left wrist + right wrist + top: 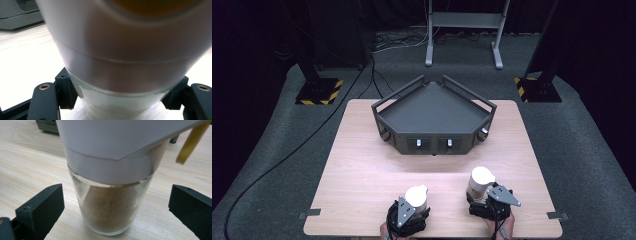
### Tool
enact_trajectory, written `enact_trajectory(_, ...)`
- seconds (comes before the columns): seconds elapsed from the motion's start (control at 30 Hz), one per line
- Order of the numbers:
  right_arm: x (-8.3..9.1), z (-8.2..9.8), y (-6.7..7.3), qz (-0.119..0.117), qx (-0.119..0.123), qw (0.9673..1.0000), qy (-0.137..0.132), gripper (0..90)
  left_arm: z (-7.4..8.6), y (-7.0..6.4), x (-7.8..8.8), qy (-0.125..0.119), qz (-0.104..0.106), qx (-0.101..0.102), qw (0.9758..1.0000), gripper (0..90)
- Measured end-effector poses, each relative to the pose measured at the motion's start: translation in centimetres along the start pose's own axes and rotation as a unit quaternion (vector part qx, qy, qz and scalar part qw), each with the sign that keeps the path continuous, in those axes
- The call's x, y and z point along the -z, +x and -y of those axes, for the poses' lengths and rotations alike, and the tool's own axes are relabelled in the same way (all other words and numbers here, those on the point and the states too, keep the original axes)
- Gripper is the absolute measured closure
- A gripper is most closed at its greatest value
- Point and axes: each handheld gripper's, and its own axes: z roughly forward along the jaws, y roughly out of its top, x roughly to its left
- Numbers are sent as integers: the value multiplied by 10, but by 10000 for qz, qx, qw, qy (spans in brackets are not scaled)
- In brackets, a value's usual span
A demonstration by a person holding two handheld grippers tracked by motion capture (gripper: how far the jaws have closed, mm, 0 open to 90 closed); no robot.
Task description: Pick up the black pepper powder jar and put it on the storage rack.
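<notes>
Jars: left hand-held gripper (413, 210) clamps the white-lidded jar (416, 196); right hand-held gripper (484, 200) stands wide around the brown-filled jar (110, 207).

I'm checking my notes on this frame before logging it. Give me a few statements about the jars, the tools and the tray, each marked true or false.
1. The left tool is shut on the left jar. True.
2. The right tool is clamped on the right jar. False: its jaws stand apart from the glass on both sides.
3. The right jar holds brown powder under a white lid. True.
4. The dark tray holds both jars. False: both jars stand on the wooden table, nearer the person than the tray.
5. The right jar lies on its side. False: it stands upright.
</notes>
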Motion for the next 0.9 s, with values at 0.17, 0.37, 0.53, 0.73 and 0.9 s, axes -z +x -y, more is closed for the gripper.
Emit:
enact_trajectory(0.17, 0, 0, 0, -1, -6, 10000, 0, 0, -1, 2, 0, 4, 32, -43, 10000, 302)
enact_trajectory(0.37, 0, 0, -1, -20, -18, 10000, -4, 0, 0, 0, 0, -23, 11, -72, 10000, 304)
enact_trajectory(0.53, 0, 0, -1, -26, -16, 10000, -4, 0, 1, 0, 1, -50, 39, -73, 10000, 304)
enact_trajectory(0.73, 0, 0, -1, -26, -19, 10000, -4, 0, -2, 0, 2, -106, 65, -76, 9999, 304)
enact_trajectory(0.9, 0, 0, -2, -32, -15, 10000, -6, 0, -6, 0, 2, -147, 37, -110, 9998, 304)
